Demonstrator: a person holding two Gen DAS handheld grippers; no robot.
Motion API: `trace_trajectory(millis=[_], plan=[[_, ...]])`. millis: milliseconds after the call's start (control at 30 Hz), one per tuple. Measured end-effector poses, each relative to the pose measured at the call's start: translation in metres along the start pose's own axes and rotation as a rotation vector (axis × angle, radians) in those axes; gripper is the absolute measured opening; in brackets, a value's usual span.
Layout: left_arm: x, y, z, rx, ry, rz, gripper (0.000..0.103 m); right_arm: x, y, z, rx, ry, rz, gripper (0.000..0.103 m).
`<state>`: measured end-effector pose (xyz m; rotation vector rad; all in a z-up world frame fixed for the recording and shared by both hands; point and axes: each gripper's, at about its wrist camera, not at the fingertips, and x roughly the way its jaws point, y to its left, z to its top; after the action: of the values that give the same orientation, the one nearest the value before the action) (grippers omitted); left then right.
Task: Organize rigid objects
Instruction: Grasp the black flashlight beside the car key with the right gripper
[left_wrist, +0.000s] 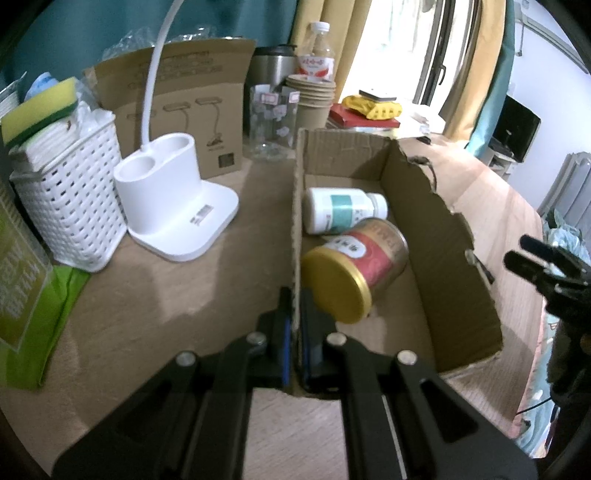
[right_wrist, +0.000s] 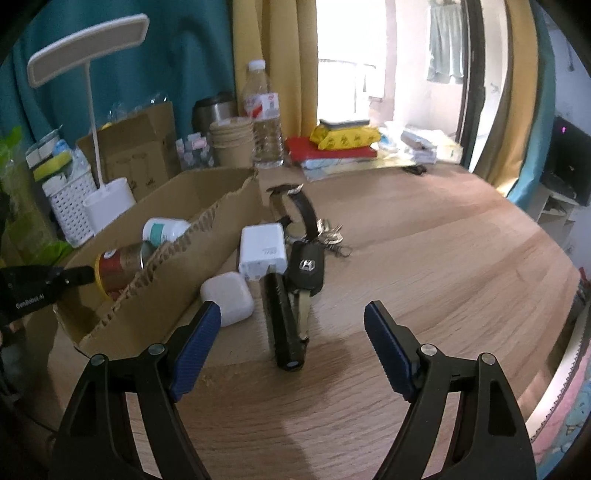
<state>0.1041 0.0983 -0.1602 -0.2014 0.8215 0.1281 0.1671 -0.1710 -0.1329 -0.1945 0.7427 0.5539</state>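
A torn cardboard box (left_wrist: 436, 229) lies on the wooden table and holds a white pill bottle (left_wrist: 343, 210) and a red can with a gold lid (left_wrist: 354, 269). My left gripper (left_wrist: 294, 306) is shut on the box's near left wall. My right gripper (right_wrist: 291, 317) is open above the table, just short of a black flashlight (right_wrist: 282, 319). Beside the flashlight lie a car key (right_wrist: 306, 267), a white charger (right_wrist: 262, 253), a white earbud case (right_wrist: 227, 297), a watch (right_wrist: 299, 210) and loose keys (right_wrist: 330, 234). The box (right_wrist: 184, 258) stands to their left.
A white desk lamp base (left_wrist: 177, 206), a white basket (left_wrist: 70, 206), a cardboard package (left_wrist: 177, 107), a glass jar (left_wrist: 273, 122), paper cups (left_wrist: 314, 99) and a water bottle (left_wrist: 317, 51) stand behind the box. A green packet (left_wrist: 26, 291) lies at left. Books (right_wrist: 332, 147) are stacked at the back.
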Motion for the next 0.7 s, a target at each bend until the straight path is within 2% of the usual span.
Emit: trace_trajectory(millis=[33,167,233,333,567,700], plan=[[0.0,0.0,0.0,-0.001,0.0,-0.001,0.004,0.003,0.001,-0.001,-0.004,0.008,0.001,0.072],[0.0,0.001,-0.001,-0.004,0.0,-0.004,0.004,0.014,0.003,-0.005,-0.016,0.038,0.007,0.062],[-0.001,0.001,-0.001,-0.004,-0.001,-0.004,0.004,0.019,0.003,-0.008,-0.02,0.052,0.01,0.049],[-0.001,0.001,-0.001,-0.005,0.0,-0.004,0.004,0.025,0.005,-0.012,-0.038,0.07,0.022,0.042],[-0.001,0.001,-0.001,-0.005,-0.001,-0.006,0.004,0.037,0.01,-0.017,-0.076,0.089,0.02,0.03],[-0.001,0.001,-0.002,-0.007,0.0,-0.008,0.004,0.041,0.012,-0.016,-0.09,0.097,0.017,0.029]])
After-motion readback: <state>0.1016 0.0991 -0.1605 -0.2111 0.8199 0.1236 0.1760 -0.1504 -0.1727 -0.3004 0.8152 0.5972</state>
